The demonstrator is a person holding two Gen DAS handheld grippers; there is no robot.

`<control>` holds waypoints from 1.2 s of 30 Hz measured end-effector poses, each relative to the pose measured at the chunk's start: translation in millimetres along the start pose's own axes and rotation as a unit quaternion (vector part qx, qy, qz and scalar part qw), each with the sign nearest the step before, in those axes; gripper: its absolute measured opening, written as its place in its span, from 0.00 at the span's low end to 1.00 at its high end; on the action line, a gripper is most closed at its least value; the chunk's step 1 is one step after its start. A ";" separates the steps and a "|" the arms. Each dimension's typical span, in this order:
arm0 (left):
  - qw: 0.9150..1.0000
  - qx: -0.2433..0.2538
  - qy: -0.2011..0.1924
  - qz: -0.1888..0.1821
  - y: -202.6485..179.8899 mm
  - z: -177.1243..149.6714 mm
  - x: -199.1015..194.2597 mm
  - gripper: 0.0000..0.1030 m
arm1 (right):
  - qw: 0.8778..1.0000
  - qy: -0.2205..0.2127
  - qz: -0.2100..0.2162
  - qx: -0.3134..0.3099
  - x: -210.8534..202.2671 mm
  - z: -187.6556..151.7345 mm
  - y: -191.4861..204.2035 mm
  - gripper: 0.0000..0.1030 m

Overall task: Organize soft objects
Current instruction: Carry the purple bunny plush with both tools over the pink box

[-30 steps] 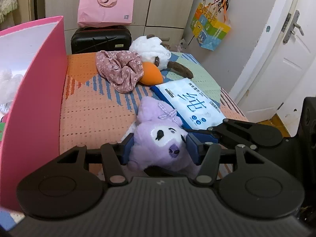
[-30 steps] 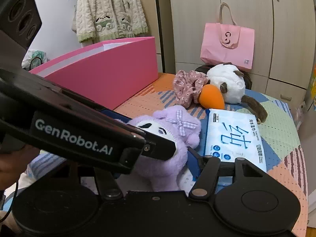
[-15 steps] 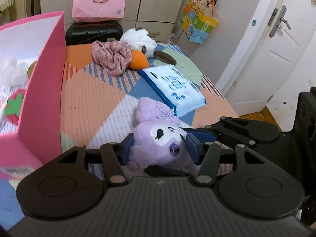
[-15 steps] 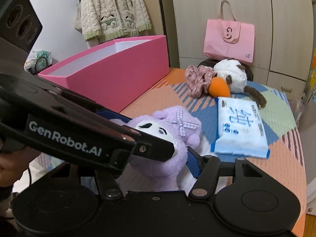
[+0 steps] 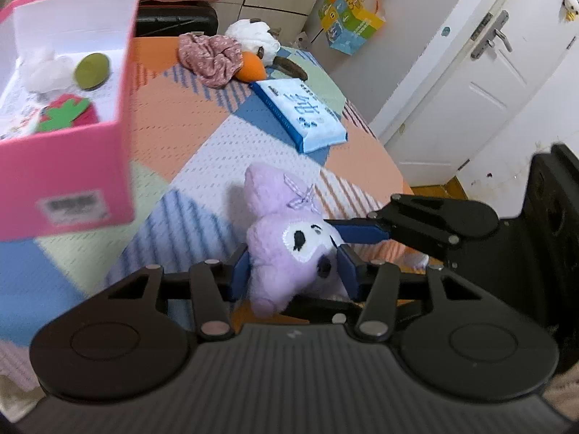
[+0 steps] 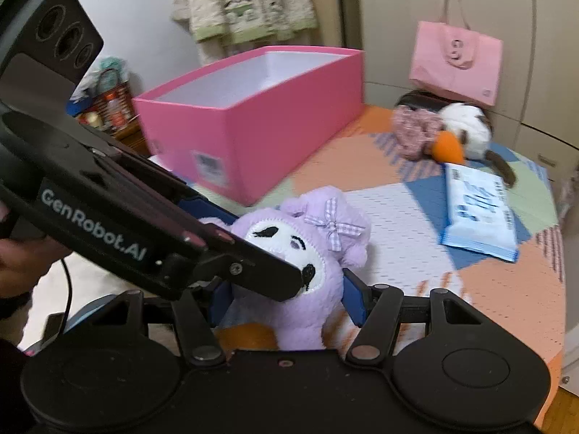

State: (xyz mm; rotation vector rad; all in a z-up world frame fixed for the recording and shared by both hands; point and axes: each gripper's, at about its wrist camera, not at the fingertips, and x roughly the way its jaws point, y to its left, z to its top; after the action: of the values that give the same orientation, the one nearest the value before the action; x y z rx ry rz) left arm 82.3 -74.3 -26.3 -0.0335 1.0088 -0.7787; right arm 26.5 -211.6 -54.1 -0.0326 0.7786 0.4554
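Note:
Both grippers hold a purple plush toy (image 5: 286, 238) with a white face and a checked bow above the patchwork bedspread (image 5: 173, 123). My left gripper (image 5: 295, 276) has its blue pads pressed into the toy's sides, and its jaws are closing. My right gripper (image 6: 286, 300) is shut on the same purple plush toy (image 6: 307, 253) lower down, and one of its fingers (image 5: 362, 233) reaches the toy's face from the right. An open pink box (image 5: 72, 166) stands to the left with a strawberry plush (image 5: 68, 115), a green pad and a white fluffy toy inside.
At the bed's far end lie a floral scrunchie (image 5: 213, 54), a white plush with an orange beak (image 5: 253, 36) and a blue tissue pack (image 5: 300, 108). A black suitcase (image 5: 177, 21) stands behind the bed. A white door (image 5: 470, 90) is to the right.
Both grippers have risen and drawn back with the purple plush between them. The far objects look smaller, and the inside of the pink box has come into the left wrist view.

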 end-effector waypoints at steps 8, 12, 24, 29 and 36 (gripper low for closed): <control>1.000 -0.008 0.014 0.025 12.2 -23.7 -59.7 0.48 | 0.998 0.022 0.066 0.003 -4.4 17.5 44.8 0.65; 0.999 -0.015 0.013 0.030 22.8 -27.4 -90.7 0.48 | 0.996 0.018 0.087 -0.017 -7.3 29.1 70.2 0.65; 0.998 0.004 -0.035 0.060 48.8 -13.3 -155.7 0.48 | 0.992 -0.006 0.088 -0.087 -7.3 88.1 125.6 0.65; 0.996 0.002 -0.066 0.059 71.2 6.0 -164.3 0.48 | 0.991 -0.031 0.068 -0.111 4.1 115.9 130.9 0.65; 0.991 0.044 -0.108 0.067 98.5 35.1 -161.2 0.45 | 0.987 -0.060 0.042 -0.143 33.4 151.9 127.8 0.64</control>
State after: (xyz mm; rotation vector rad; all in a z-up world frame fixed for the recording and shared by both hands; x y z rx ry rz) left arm 118.2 83.5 77.2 0.0249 0.7636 -0.6805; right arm 96.9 -54.0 49.4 -0.2382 0.5923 0.6420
